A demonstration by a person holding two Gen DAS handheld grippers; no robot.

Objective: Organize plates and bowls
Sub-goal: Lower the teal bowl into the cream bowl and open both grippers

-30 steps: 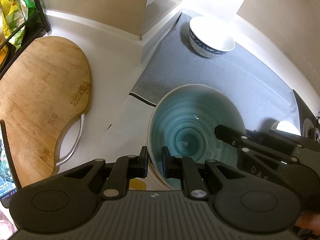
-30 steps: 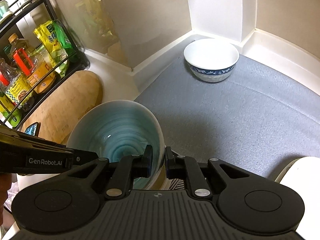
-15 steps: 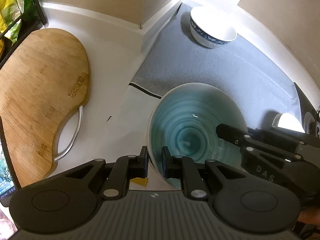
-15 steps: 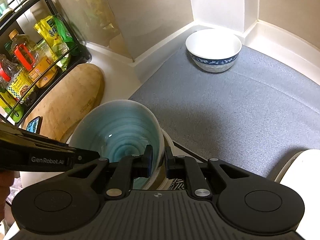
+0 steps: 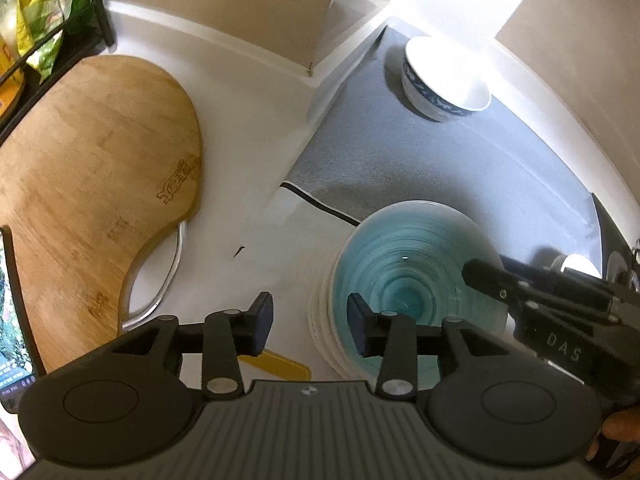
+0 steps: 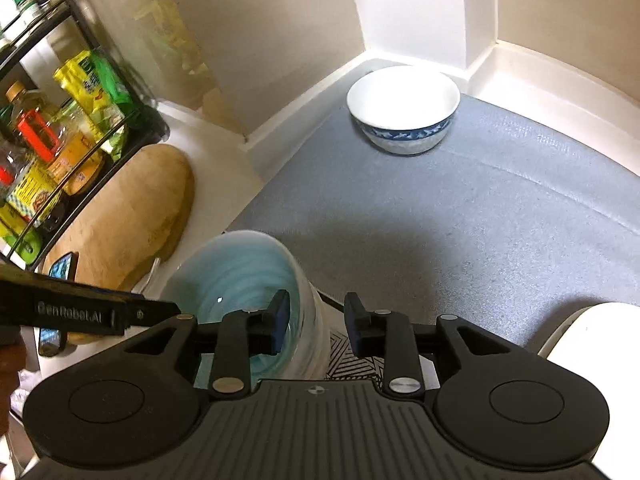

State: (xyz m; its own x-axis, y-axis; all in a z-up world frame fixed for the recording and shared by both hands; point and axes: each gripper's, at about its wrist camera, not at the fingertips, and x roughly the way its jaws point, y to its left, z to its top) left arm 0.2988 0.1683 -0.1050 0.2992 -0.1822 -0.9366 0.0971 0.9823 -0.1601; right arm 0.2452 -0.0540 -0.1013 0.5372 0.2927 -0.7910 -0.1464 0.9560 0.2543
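Observation:
A teal bowl (image 5: 412, 280) with a white outer wall sits at the near edge of the grey mat (image 5: 440, 168), blurred. My left gripper (image 5: 310, 324) straddles the bowl's left rim; its jaws are opening and the pads stand clear of the rim. My right gripper (image 6: 316, 322) straddles the opposite wall of the teal bowl (image 6: 240, 280), one finger inside and one outside. Its jaws are opening too, without touching the bowl. A white bowl with a blue band (image 6: 404, 108) stands upright in the mat's far corner, also in the left wrist view (image 5: 444, 84).
A wooden cutting board (image 5: 88, 168) lies on the white counter to the left, with a phone (image 5: 12, 320) at its near edge. A black wire rack (image 6: 48, 140) of bottles and packets stands behind it. A white dish (image 6: 592, 340) sits at the mat's near right. Walls close the corner.
Both grippers were shut on the teal bowl's rim and have let go, the jaws now apart. The bowl looks lower, smaller and blurred.

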